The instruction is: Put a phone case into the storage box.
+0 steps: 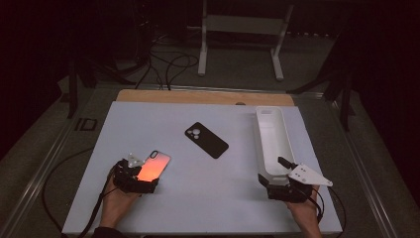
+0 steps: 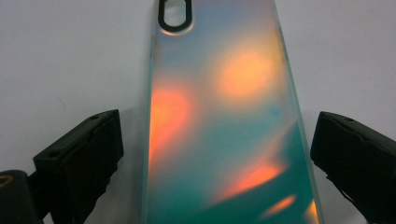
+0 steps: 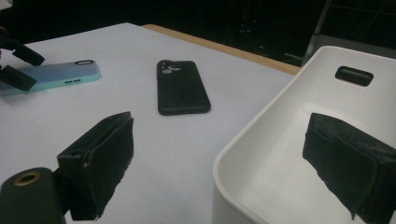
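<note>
Tabletop [image 1: 208, 198] first: a white sheet is laid over a wooden board, giving a plain, flat working surface. A long white tray [image 1: 273, 141] is set along its right side, and its near end wall is straddled by the right gripper [image 1: 286, 187], whose jaws are spread, one inside the tray and one outside, with nothing clamped between them (a position probably taken to steady or shift the tray). A black phone case [image 1: 206, 140] is left face down mid-table, well apart from both grippers. The iridescent phone case [image 2: 224, 121] lies flat at the front left, lengthwise between the parted jaws of the left gripper [image 1: 137, 179]; a gap is seen on each side, so the case is bracketed for a pinch across its width, not yet grasped.
</note>
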A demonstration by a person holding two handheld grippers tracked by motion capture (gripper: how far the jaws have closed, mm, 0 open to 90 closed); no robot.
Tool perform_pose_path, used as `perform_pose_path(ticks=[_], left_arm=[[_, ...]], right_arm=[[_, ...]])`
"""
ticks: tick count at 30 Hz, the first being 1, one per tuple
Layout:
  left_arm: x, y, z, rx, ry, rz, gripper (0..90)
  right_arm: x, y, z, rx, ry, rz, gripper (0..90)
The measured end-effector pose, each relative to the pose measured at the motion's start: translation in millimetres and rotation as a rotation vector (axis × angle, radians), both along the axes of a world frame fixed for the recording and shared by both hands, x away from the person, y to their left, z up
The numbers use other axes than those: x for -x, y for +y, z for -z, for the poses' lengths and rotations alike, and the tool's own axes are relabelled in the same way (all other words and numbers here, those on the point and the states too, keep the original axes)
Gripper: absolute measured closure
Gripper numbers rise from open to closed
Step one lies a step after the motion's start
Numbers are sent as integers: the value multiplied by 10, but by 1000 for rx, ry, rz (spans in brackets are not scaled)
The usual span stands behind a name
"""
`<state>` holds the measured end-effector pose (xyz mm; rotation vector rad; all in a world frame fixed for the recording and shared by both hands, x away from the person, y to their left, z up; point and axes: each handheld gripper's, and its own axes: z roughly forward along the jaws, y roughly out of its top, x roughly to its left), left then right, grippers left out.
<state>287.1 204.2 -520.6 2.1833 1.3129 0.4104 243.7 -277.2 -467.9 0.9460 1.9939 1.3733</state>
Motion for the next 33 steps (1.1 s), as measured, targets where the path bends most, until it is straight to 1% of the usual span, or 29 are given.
perform_pose_path(ticks=[11, 13, 19, 22, 27, 28, 29, 30, 33], left_arm=[[-6, -4, 7, -12, 10, -3, 59], [-12, -10, 7, -12, 15, -7, 59], [-47, -38, -7, -28, 44, -19, 55], [-51, -41, -13, -33, 51, -19, 61], [-60, -52, -32, -43, 60, -26, 93], [-60, -50, -40, -42, 58, -28, 111], [-60, -41, -50, -37, 56, -31, 154], [-61, -43, -50, -40, 55, -30, 168], [-54, -42, -45, -35, 47, -32, 169]], right_arm=[[-4, 5, 2, 3, 1, -1, 89], [-3, 8, 2, 4, 1, 0, 89], [-10, 43, 10, 11, 3, -9, 89], [-11, 54, 9, 13, 2, -11, 89], [-9, 51, 3, 10, 1, -10, 89], [-8, 50, 2, 11, 2, -8, 89], [-9, 52, 3, 10, 2, -8, 89], [-11, 55, 4, 11, 3, -9, 89], [-10, 61, 3, 15, 3, -12, 89]])
